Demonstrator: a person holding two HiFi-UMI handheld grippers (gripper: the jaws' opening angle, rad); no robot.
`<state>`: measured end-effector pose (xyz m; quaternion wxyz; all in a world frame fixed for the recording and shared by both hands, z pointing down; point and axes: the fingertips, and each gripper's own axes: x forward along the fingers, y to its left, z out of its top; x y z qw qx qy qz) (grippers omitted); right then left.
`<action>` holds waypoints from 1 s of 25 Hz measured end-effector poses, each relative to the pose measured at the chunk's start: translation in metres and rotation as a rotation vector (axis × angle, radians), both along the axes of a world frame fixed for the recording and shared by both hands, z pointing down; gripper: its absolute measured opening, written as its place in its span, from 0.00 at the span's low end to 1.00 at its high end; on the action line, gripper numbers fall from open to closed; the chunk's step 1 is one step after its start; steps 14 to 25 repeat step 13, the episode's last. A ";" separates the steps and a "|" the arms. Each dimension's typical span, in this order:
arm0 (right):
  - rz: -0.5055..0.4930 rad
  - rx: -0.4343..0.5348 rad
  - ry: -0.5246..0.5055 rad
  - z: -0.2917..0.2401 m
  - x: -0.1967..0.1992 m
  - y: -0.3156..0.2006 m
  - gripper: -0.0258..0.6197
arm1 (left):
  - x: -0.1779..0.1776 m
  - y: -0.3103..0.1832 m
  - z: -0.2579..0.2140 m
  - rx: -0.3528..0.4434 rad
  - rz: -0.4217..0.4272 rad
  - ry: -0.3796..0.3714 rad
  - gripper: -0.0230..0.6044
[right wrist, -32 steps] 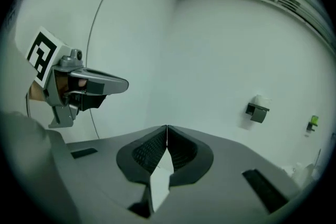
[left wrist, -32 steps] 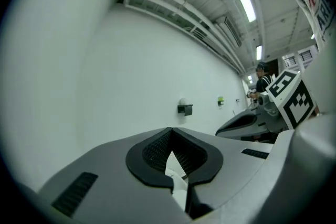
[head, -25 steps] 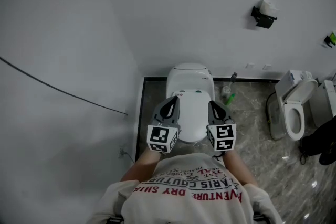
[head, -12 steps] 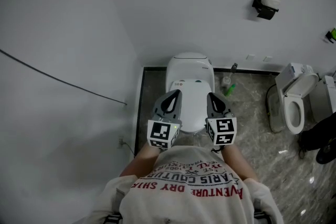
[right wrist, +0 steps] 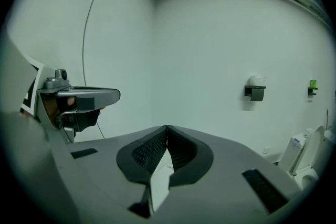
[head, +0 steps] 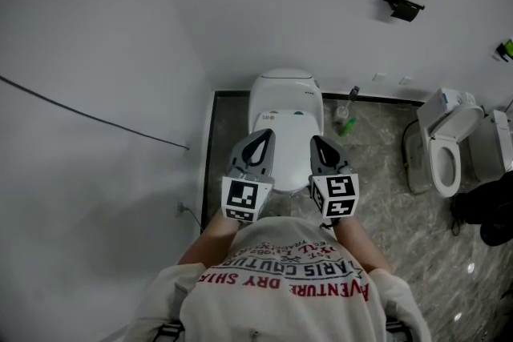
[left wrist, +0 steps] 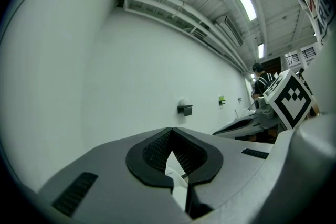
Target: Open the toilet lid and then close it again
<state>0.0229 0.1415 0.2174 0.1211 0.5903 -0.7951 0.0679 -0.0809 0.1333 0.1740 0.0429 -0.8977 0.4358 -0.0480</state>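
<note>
Against the back wall (head: 304, 4), the toilet (head: 284, 90) stands with its lid (head: 286, 148) seemingly down, though the tools hide part of it. Over the lid, the left hand-held gripper (head: 262, 137) and the right hand-held gripper (head: 318, 142) each have jaws pressed together, pinching nothing.

A marbled grey floor (head: 385, 180) filled the right of the frame. On it stood a toilet (head: 285, 96) at centre, two bottles (head: 346, 122) just beside it, and a second toilet (head: 446, 142) at right.
</note>
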 end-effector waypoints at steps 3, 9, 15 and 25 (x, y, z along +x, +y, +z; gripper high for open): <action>0.001 0.001 0.002 -0.001 0.002 0.001 0.06 | 0.004 0.002 0.004 -0.016 0.014 -0.015 0.05; 0.000 0.000 0.004 0.002 0.004 0.001 0.06 | 0.012 0.003 0.008 -0.032 0.043 -0.019 0.05; -0.011 -0.002 0.011 0.005 0.002 0.002 0.06 | 0.012 0.003 0.014 -0.040 0.038 -0.028 0.05; -0.011 -0.002 0.011 0.005 0.002 0.002 0.06 | 0.012 0.003 0.014 -0.040 0.038 -0.028 0.05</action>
